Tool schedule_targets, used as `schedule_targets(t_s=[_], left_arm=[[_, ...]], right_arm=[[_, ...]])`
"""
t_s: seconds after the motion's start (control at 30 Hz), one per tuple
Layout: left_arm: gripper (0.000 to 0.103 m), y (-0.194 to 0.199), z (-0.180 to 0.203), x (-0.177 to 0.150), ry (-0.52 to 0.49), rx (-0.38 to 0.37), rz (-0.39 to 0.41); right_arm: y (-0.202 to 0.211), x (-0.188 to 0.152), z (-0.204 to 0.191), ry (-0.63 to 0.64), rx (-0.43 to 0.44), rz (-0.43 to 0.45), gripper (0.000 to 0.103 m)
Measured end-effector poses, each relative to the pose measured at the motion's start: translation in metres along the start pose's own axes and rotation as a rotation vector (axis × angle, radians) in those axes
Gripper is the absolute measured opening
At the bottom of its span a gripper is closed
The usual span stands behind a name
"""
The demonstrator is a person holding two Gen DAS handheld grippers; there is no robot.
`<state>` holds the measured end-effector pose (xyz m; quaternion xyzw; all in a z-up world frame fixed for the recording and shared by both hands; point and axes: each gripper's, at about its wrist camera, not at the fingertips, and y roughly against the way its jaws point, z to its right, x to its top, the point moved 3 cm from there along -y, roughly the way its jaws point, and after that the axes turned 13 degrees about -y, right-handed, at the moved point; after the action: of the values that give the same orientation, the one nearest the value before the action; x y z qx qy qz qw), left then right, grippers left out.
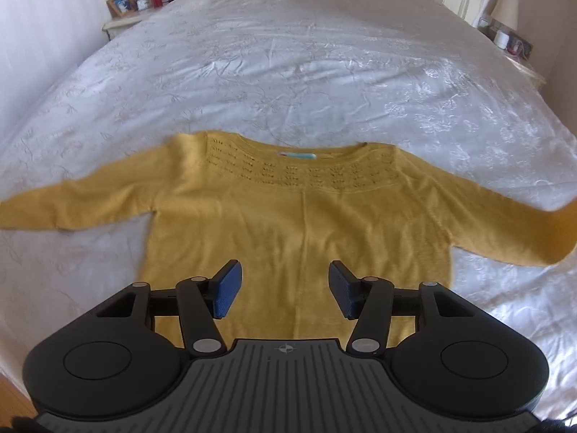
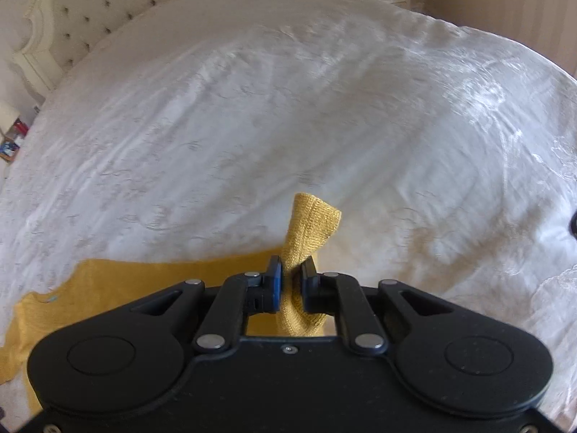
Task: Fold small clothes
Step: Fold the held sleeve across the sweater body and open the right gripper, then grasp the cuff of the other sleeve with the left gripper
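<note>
the left wrist camera sits over the left gripper point(image 1: 285, 290), tilted down the bed point(image 1: 288, 72) toward its headboard. the right wrist camera rides the right gripper point(image 2: 290, 287), close over the sleeve. both catch the yellow sweater point(image 1: 299, 223).

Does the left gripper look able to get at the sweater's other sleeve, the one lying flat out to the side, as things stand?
Probably yes. The left gripper hangs open and empty over the yellow sweater, and the flat sleeve lies uncovered on the bedspread with nothing in between. The right gripper is busy, shut on the other sleeve's cuff.
</note>
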<state>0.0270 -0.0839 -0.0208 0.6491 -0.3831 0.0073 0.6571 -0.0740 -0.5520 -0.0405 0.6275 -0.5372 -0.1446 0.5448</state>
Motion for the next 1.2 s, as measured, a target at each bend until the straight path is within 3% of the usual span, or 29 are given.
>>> schedule_targets(t_s=[0.2,0.37,0.6,0.73,0.77,0.83,0.9,1.03,1.2], left_arm=[[0.052,-0.019,-0.050,-0.011,-0.048,-0.061,-0.009],[0.052,-0.030,-0.104,-0.025,-0.021,-0.052,-0.033],[0.052,-0.040,-0.170,-0.049,-0.030,-0.021,-0.084],[0.052,-0.047,-0.197,-0.057,-0.019,-0.013,-0.102],[0.052,-0.051,-0.204,-0.058,-0.014,-0.010,-0.104],[0.052,-0.058,-0.217,-0.061,0.006,-0.007,-0.103],[0.052,-0.067,-0.233,-0.065,0.049,-0.007,-0.101],[0.053,-0.089,-0.286,-0.078,0.251,-0.003,-0.075],[0.052,-0.116,-0.368,-0.101,0.515,0.091,-0.049]], right_arm=[[0.025,-0.045,-0.129,0.026,0.188,-0.029,0.018],[0.005,-0.097,-0.243,0.069,0.339,-0.115,0.018],[-0.063,-0.179,-0.355,0.135,0.377,-0.232,0.018],[-0.096,-0.226,-0.390,0.136,0.375,-0.280,0.021],[-0.102,-0.237,-0.396,0.130,0.386,-0.282,0.028],[-0.107,-0.254,-0.402,0.119,0.420,-0.278,0.031],[-0.108,-0.267,-0.404,0.129,0.412,-0.275,0.045],[-0.103,-0.282,-0.392,0.180,0.326,-0.252,0.049],[-0.093,-0.294,-0.377,0.255,0.243,-0.239,0.058]])
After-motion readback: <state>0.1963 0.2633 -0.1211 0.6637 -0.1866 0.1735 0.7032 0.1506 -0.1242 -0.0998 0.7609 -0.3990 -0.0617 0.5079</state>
